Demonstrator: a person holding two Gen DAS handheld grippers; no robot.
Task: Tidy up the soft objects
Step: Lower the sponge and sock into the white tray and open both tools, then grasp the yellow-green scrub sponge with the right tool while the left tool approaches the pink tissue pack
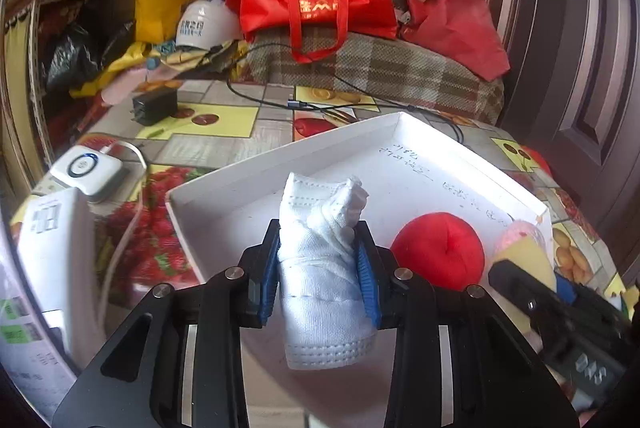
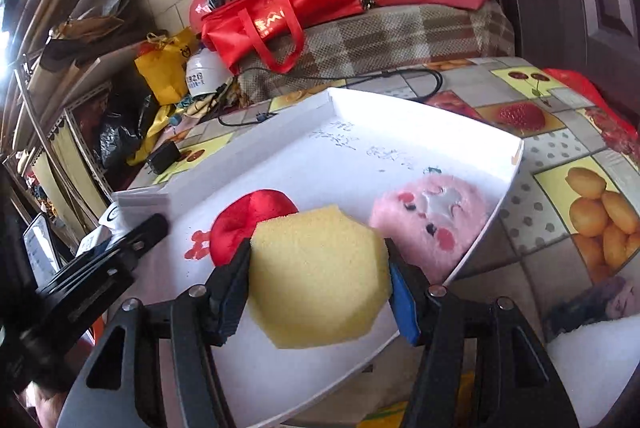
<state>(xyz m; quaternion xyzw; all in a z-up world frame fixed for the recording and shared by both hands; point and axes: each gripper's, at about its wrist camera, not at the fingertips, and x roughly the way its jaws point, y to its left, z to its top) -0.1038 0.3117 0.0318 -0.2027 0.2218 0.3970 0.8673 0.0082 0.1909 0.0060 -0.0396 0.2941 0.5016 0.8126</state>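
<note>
Left wrist view: the left tool point(image 1: 318, 270) is clenched on a white knitted cloth bundle point(image 1: 320, 268), held above the shallow white cardboard tray point(image 1: 460, 152). The right tool point(image 2: 320, 282) grips a yellow foam sponge block point(image 2: 318, 278) over the tray's near edge. Beyond it, a red satin round cushion point(image 2: 248, 218) and a pink fluffy plush toy point(image 2: 430, 214) lie in the tray, on the bench point(image 2: 560, 132) with the fruit-pattern cover.

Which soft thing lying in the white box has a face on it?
The pink plush toy: it has eyes and cheeks, while the red cushion beside it in the white box is plain.
</note>
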